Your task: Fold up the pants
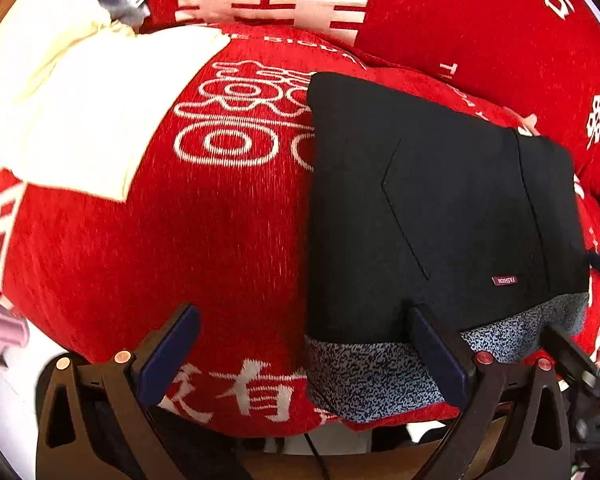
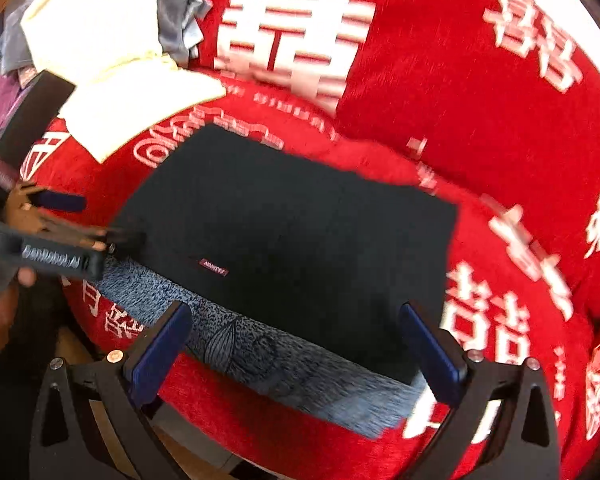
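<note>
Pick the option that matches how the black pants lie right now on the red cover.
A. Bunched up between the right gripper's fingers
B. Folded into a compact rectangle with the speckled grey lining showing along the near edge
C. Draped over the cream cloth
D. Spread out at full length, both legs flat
B. The black pants lie as a flat rectangle on the red cover, the speckled grey lining showing along the near edge; both the right gripper and the left gripper are open and hold nothing.
</note>
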A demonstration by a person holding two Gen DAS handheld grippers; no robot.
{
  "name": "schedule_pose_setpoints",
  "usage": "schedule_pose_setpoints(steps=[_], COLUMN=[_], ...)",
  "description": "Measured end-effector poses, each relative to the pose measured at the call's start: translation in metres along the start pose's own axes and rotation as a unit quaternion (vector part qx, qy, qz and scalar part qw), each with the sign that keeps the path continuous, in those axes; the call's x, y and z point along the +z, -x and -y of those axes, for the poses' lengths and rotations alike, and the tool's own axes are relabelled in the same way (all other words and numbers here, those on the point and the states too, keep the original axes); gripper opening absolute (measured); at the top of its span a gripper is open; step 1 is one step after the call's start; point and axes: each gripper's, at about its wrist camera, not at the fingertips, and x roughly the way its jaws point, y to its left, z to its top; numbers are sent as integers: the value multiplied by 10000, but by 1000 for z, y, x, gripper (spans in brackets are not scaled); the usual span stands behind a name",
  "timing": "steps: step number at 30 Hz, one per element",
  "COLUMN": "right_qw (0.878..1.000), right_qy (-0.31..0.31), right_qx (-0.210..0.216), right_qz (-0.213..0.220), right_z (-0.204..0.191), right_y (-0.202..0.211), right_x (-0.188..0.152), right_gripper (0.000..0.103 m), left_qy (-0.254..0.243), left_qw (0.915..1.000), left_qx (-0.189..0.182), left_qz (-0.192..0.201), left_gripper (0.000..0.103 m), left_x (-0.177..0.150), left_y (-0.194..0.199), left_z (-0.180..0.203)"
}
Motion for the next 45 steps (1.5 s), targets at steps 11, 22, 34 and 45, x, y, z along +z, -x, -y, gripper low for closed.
schedule_pose_setpoints(steps=[11, 22, 34, 45], right_qw=[9980, 9986, 9981, 9917], right_qy=[-578, -462, -579, -1036], right_qx=[129, -73, -111, 563], right_qz=[-205, -239, 205, 507], right_z=[21, 22, 35, 74], right_y=[-19, -30, -3, -27], right_x=[1, 26, 30, 62], right_gripper=[103, 103, 103, 103], left_qy=[181, 492, 1119, 556], left_qw=[9997, 9987, 9922, 9976], left_qx=[94, 56, -459, 215], left_qz=[-145, -149, -295, -360], left_gripper=[103, 103, 103, 103], left_x=[30, 76, 109, 146], left_y=[-4, -8, -15, -46], left_z=[4, -8, -55, -22])
